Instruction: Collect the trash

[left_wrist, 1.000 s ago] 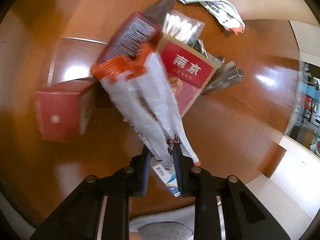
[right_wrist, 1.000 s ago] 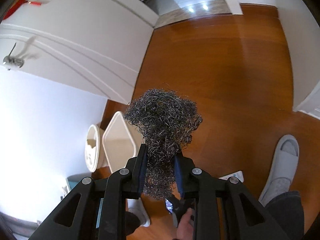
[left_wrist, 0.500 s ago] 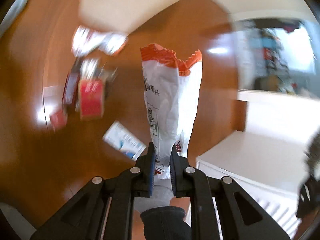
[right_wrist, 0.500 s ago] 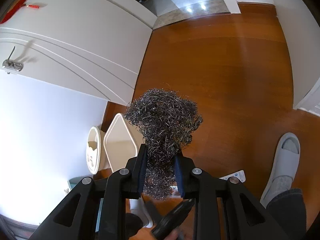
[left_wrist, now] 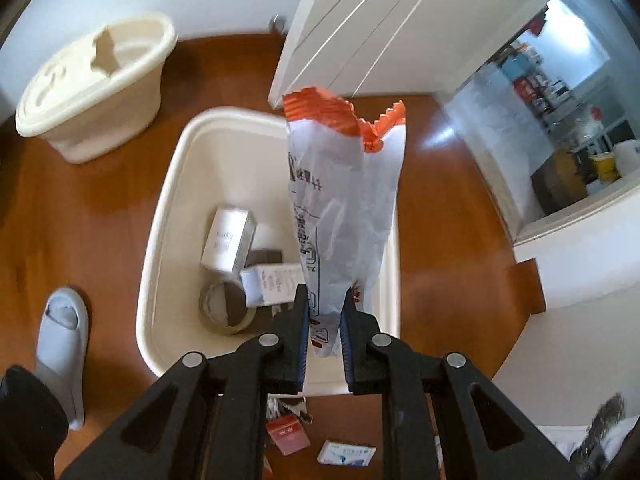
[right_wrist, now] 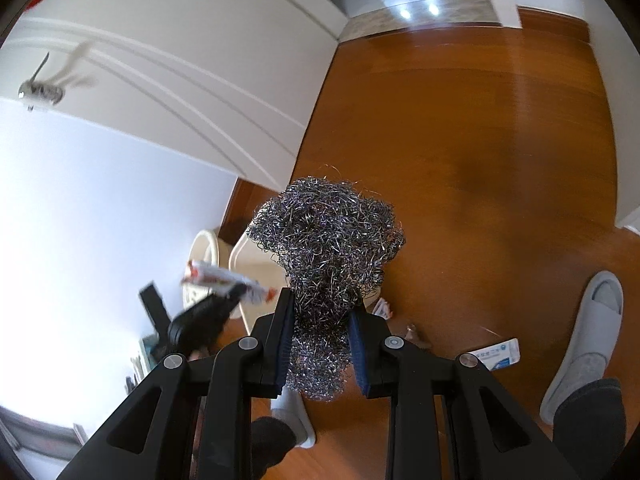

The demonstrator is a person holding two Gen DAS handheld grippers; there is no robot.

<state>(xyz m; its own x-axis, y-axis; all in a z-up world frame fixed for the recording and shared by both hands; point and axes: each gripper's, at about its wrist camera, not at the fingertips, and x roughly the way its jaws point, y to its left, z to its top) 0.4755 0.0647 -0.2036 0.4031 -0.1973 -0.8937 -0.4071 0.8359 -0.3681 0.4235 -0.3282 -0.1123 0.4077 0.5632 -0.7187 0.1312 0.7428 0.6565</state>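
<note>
My left gripper (left_wrist: 324,312) is shut on a white snack wrapper with an orange torn top (left_wrist: 344,200) and holds it upright over the open cream trash bin (left_wrist: 160,216). The bin holds small white boxes (left_wrist: 228,240) and a tape roll (left_wrist: 226,306). My right gripper (right_wrist: 322,316) is shut on a grey steel wool ball (right_wrist: 326,248), held above the wooden floor. In the right wrist view the left gripper (right_wrist: 200,320) with the wrapper (right_wrist: 224,278) hangs over the bin (right_wrist: 256,264).
The bin's cream lid (left_wrist: 92,80) lies on the floor at the left. A red pack (left_wrist: 286,434) and a blue-white packet (left_wrist: 346,452) lie on the floor near the bin; the packet also shows in the right wrist view (right_wrist: 496,354). Grey slippers (left_wrist: 62,344) (right_wrist: 584,336), white door (left_wrist: 360,20).
My left gripper has swung away from the pile of trash on the floor, carrying the wrapper, and now hangs over the open bin. My right gripper has stayed almost still with the steel wool.
</note>
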